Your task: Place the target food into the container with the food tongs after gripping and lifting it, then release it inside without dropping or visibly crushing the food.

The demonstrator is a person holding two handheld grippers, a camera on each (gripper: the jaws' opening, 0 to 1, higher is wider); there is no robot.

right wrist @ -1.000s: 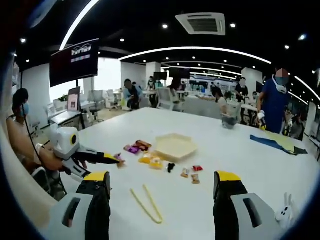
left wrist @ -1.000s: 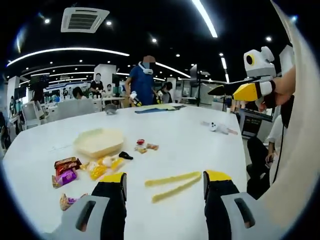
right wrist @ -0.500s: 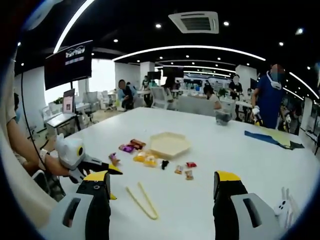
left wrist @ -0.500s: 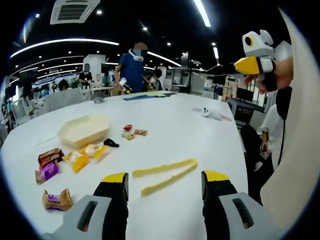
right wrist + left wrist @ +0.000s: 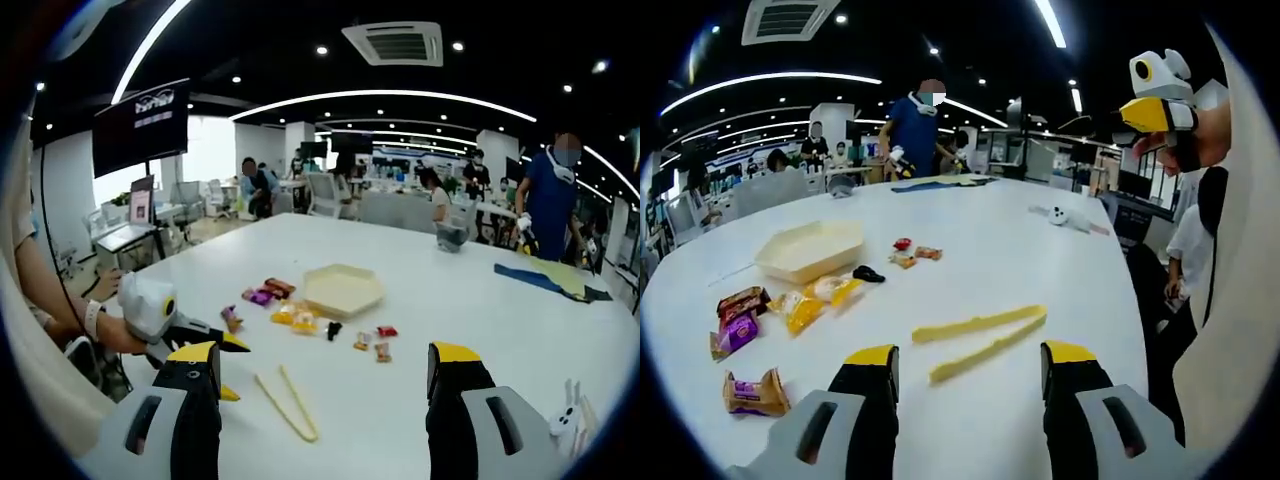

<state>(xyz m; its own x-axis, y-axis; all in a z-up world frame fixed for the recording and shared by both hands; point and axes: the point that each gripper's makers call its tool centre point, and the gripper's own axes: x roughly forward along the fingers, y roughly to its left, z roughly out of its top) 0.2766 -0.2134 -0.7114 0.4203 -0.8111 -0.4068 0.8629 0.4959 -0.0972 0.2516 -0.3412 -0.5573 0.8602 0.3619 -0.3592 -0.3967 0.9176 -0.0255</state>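
Both sets of jaws hang released over the table (image 5: 1040,260); yellow food tongs (image 5: 980,337) lie just ahead between the left gripper (image 5: 970,365) jaws.

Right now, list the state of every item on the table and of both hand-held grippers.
left hand-held gripper: open, empty.
right hand-held gripper: open, empty.
food tongs: flat on the table, ungripped.
container: upright, looks empty.
snack packets: loose on the table beside the container, outside it.
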